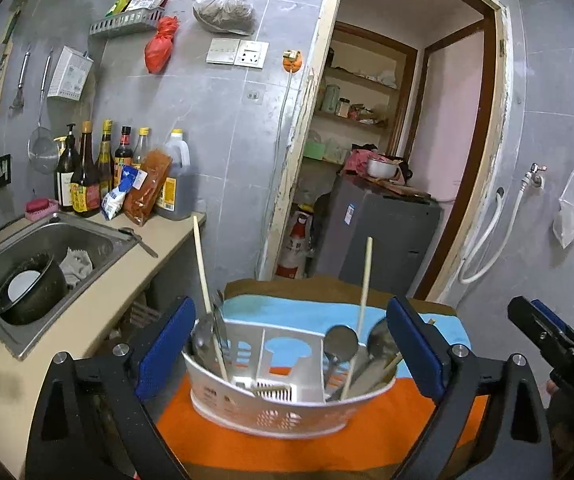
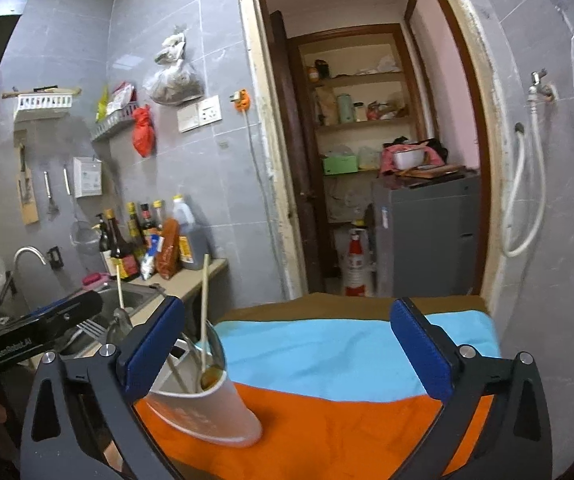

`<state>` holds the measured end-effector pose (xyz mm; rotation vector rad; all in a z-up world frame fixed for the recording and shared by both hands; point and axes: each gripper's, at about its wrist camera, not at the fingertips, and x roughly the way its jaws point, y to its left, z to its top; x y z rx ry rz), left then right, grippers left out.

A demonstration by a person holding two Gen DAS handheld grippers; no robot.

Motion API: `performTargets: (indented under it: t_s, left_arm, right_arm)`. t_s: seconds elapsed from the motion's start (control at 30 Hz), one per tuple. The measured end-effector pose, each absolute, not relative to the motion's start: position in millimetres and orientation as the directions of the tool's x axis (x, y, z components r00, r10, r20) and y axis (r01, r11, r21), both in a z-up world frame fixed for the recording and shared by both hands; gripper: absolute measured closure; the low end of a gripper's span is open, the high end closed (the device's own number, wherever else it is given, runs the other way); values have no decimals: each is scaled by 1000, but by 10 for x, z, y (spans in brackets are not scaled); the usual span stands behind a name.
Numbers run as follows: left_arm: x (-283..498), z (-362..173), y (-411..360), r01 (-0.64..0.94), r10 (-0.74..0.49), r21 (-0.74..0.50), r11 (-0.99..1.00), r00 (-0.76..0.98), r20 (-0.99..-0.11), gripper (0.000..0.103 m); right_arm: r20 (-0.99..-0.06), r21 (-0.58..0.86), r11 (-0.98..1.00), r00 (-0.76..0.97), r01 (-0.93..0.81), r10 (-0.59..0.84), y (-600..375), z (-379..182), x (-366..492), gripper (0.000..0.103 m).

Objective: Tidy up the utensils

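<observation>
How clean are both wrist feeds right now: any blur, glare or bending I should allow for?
Left wrist view: sharp on the utensil caddy and spoons, black corners, fisheye bends the door frame. Right wrist view: softer, the caddy slightly blurred at the left finger, bright wash on the right wall; no harsh glare.

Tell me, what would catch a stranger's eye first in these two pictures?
Probably the white utensil caddy, holding metal spoons and pale chopsticks, standing on a bright orange and blue cloth. The left tongs, blue-padded and open, sit either side of it. Behind, to the left, dark sauce bottles line the counter beside a steel sink.
</observation>
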<state>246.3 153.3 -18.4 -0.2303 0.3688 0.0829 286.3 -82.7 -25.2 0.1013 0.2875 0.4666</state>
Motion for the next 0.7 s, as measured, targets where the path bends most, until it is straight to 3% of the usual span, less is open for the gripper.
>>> performTargets:
  t_s: [0.27, 0.7]
  left_arm:
    - [2209, -164, 1312, -146, 60, -183, 972, 911, -408, 9]
    - [1422, 46, 908, -170, 98, -146, 975, 910, -403, 9]
  right_arm:
    - [-274, 111, 909, 867, -401, 416, -1104, -153, 2578, 0]
    - [-264, 86, 921, 883, -379, 388, -1582, 53, 1788, 0]
